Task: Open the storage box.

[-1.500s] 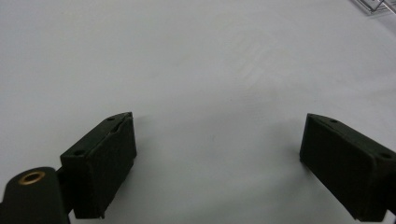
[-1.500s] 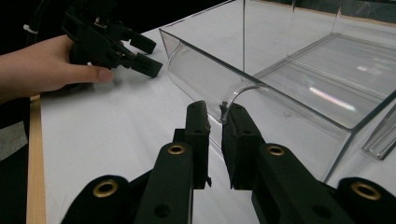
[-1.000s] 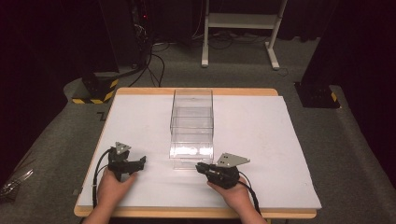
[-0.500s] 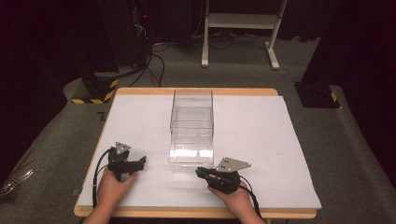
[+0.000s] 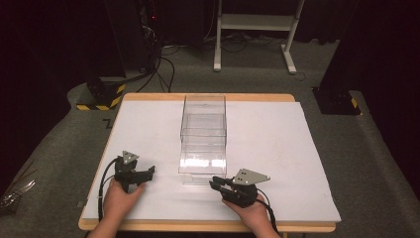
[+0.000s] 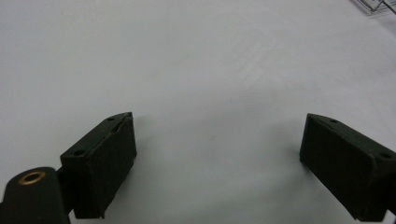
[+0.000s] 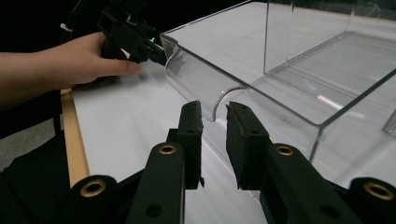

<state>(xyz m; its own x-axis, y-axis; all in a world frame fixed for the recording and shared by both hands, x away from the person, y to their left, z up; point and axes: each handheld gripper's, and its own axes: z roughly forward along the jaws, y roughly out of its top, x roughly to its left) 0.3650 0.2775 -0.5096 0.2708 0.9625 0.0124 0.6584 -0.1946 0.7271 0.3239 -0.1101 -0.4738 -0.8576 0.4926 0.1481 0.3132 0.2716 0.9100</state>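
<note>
A clear plastic box (image 5: 204, 124) stands in the middle of the white table sheet (image 5: 277, 148). Its clear drawer (image 5: 202, 166) sticks out towards me. My right gripper (image 5: 214, 182) lies just in front of the drawer's curved front lip (image 7: 196, 84). Its jaws have just been opening and stand a narrow gap apart. The lip sits at their tips (image 7: 215, 112) and the pads do not press it. My left gripper (image 5: 148, 172) rests on the sheet left of the drawer, jaws wide open (image 6: 217, 140) over bare sheet.
The table's wooden edge (image 5: 198, 225) runs along the near side. Behind the table are a white frame's legs (image 5: 252, 34), black stands, floor cables (image 5: 163, 64) and a yellow-black striped base (image 5: 101, 101). My left hand (image 7: 79, 58) appears in the right gripper view.
The drawer front has come out towards me from the box. My right gripper has drawn back a little with it and its jaws have parted. The left gripper has kept still.
</note>
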